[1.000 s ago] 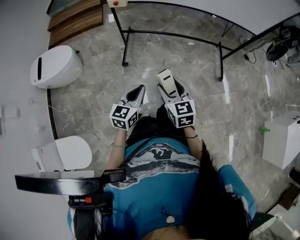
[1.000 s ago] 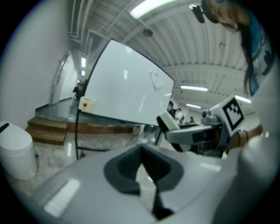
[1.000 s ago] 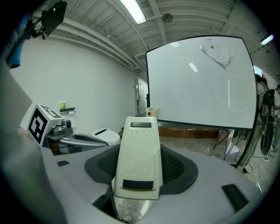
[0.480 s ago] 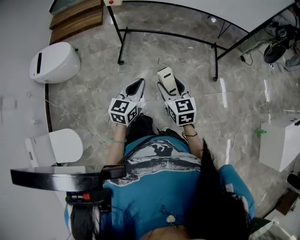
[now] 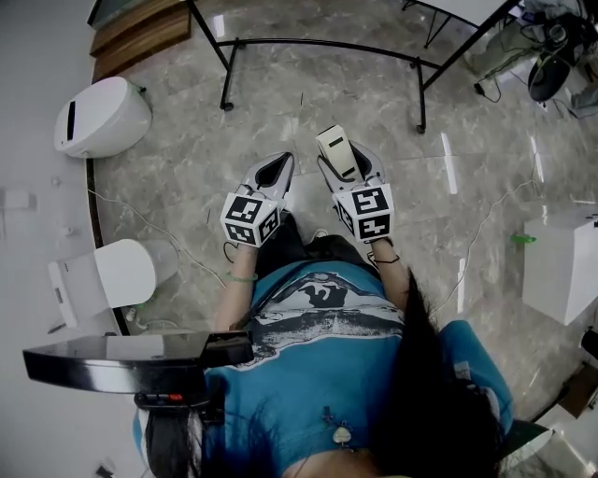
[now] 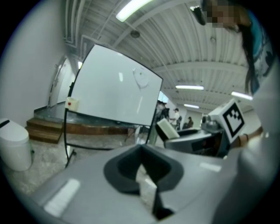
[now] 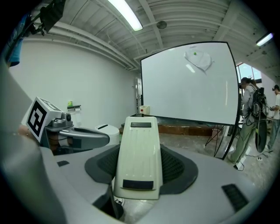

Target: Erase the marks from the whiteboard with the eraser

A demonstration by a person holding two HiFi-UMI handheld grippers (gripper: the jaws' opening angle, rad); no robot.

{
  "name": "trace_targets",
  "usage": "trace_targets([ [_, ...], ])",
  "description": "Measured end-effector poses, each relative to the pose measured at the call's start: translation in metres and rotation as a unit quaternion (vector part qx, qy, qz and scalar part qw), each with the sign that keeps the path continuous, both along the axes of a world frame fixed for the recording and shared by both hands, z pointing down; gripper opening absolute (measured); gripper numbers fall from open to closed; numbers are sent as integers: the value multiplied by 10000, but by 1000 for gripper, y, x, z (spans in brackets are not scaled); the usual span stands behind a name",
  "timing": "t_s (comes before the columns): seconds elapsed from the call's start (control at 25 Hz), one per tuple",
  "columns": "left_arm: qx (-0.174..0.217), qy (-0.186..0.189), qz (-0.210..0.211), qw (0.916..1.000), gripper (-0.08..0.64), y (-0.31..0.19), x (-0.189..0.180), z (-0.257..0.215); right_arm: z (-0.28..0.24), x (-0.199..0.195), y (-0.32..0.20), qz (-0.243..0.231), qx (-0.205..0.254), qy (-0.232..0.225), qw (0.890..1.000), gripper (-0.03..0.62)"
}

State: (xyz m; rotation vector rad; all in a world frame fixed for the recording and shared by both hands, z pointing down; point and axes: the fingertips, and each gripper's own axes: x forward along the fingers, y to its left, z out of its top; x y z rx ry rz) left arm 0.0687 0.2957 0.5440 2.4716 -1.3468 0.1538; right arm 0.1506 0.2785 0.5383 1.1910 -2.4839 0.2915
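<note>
One cream eraser (image 7: pixel 138 157) stands clamped between the jaws of the right gripper (image 5: pixel 350 173), its narrow end pointing up toward the whiteboard (image 7: pixel 188 83). It is held in the air well short of the whiteboard and touches nothing else. A faint greyish mark (image 7: pixel 199 59) sits near the top of the whiteboard, right of its middle; the rest of the surface looks clean.

The left gripper (image 5: pixel 269 177) hangs just beside the right one, equally far from the whiteboard. Its jaws are pressed together with only a thin slit between the dark pads and nothing in them.

From the head view, the black stand (image 5: pixel 318 42) of the whiteboard rests on a grey marble floor (image 5: pixel 187 187) ahead of both grippers. A rounded white bin (image 5: pixel 98 117) and a wooden step (image 5: pixel 140 28) lie off the whiteboard's left end. Some people (image 7: pixel 247 113) stand beyond its right edge.
</note>
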Motion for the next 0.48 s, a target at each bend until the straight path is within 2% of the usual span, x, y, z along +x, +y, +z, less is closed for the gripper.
trace_targets([
  [0.2, 29, -82, -40, 10000, 3, 9, 16, -4, 3, 23, 10, 41, -19, 18, 10000, 264],
  [0.48, 43, -149, -4, 9999, 3, 16, 26, -4, 5, 29, 19, 2, -58, -1, 10000, 264],
])
